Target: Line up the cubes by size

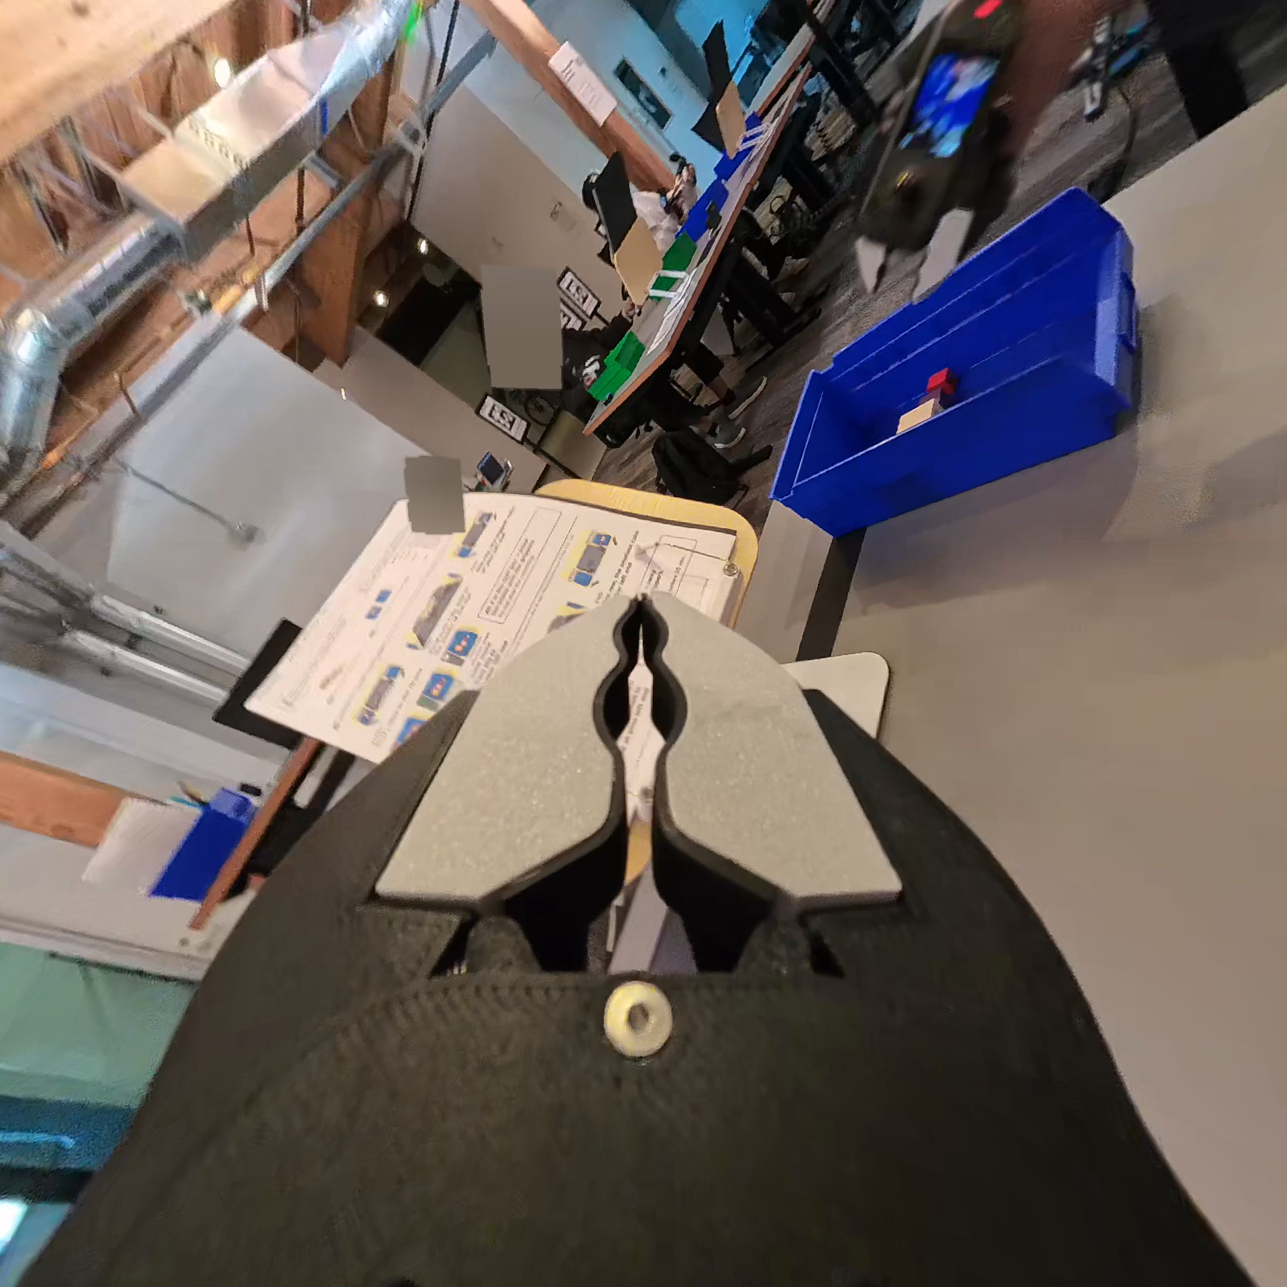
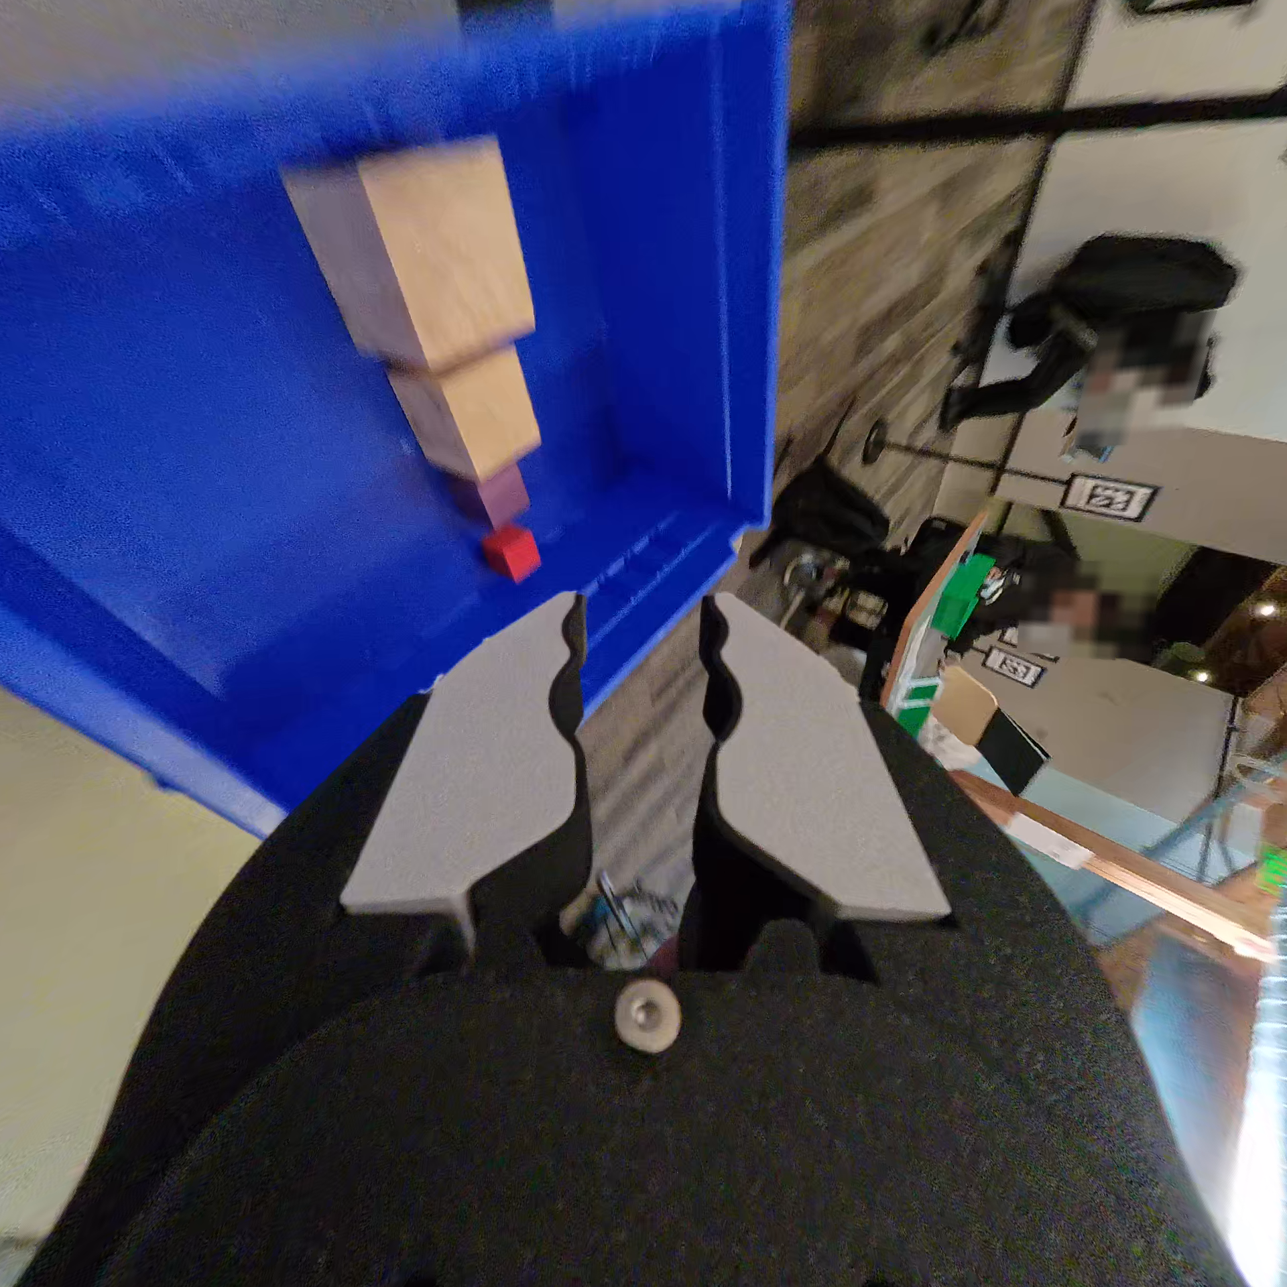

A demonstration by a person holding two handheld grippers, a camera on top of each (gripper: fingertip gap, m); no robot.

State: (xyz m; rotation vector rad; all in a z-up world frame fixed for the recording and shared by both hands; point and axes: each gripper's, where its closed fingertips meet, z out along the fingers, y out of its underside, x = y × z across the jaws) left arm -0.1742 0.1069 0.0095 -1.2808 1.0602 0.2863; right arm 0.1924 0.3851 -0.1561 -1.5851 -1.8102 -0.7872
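Ahead of our parted, empty right gripper (image 2: 644,606), rigid light cubes (image 2: 446,258) likely suit flat-side grasps; left gripper (image 1: 642,604) clenched, empty.

Four cubes are seen in a single row on the floor of a blue bin (image 2: 209,432), each touching or just beside the next. In the right wrist view, the large pale wooden cube (image 2: 446,251) lies farthest, followed by a medium pale wooden cube (image 2: 487,418), then a smaller purple cube (image 2: 498,496), and nearest a small red cube (image 2: 513,552). The sizes are stepped down evenly along the row towards the bin's near end wall. All four are set flat, with faces roughly aligned, though the row is blurred. In the left wrist view, the row is seen small and far off inside the bin, with the red cube at its far end.
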